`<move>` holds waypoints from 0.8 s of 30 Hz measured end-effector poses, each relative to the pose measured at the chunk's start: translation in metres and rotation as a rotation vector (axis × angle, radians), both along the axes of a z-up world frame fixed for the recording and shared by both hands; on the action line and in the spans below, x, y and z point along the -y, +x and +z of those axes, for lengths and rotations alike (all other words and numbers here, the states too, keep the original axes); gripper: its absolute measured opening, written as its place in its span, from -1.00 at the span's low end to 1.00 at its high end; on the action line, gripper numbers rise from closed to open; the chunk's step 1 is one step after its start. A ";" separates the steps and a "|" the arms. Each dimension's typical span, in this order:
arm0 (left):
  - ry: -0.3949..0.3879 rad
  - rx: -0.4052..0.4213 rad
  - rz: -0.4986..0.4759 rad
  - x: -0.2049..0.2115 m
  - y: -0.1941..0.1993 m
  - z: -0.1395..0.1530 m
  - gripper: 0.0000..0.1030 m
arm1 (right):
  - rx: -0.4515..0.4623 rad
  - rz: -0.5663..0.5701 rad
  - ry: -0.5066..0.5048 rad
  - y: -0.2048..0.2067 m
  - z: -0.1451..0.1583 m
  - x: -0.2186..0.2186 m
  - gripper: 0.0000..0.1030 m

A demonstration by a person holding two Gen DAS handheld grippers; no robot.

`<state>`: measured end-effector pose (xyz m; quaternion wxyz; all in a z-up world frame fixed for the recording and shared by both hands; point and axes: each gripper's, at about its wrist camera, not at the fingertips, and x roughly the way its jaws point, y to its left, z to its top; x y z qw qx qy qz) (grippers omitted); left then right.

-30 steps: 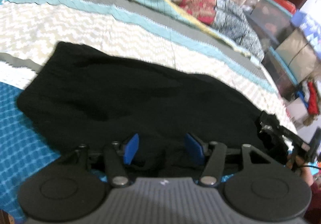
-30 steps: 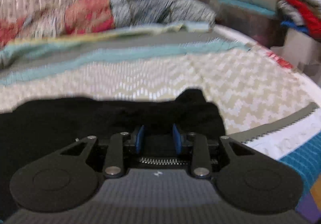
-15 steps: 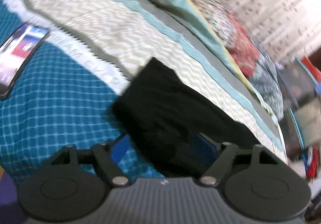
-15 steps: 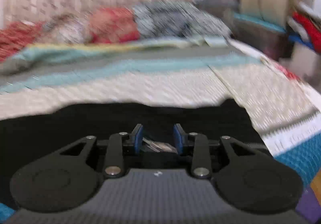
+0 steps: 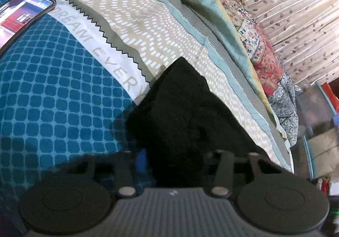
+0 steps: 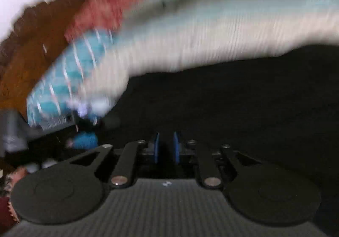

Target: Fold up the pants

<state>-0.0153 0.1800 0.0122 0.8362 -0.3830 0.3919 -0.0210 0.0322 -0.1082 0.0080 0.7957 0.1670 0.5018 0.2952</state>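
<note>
Black pants [image 5: 186,122] bunched on the patterned bedspread [image 5: 63,109]

Left gripper [image 5: 175,162] closing with pants fabric between its jaws; right gripper [image 6: 166,147] (badly blurred) closing above the dark cloth, grasp unclear.
</note>
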 end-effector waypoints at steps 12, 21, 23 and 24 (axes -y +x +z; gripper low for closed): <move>0.299 0.254 -0.253 0.082 -0.018 0.061 -0.48 | -0.150 -0.140 0.247 -0.003 -0.014 0.031 -0.99; 0.554 0.382 -0.490 0.175 -0.021 0.080 -0.48 | 0.074 -0.371 0.186 -0.034 0.024 0.118 -0.80; 0.604 0.406 -0.556 0.202 -0.021 0.080 -0.48 | 0.091 -0.445 0.193 -0.040 0.024 0.142 -0.79; 0.624 0.416 -0.587 0.215 -0.021 0.078 -0.48 | 0.095 -0.481 0.200 -0.043 0.023 0.154 -0.79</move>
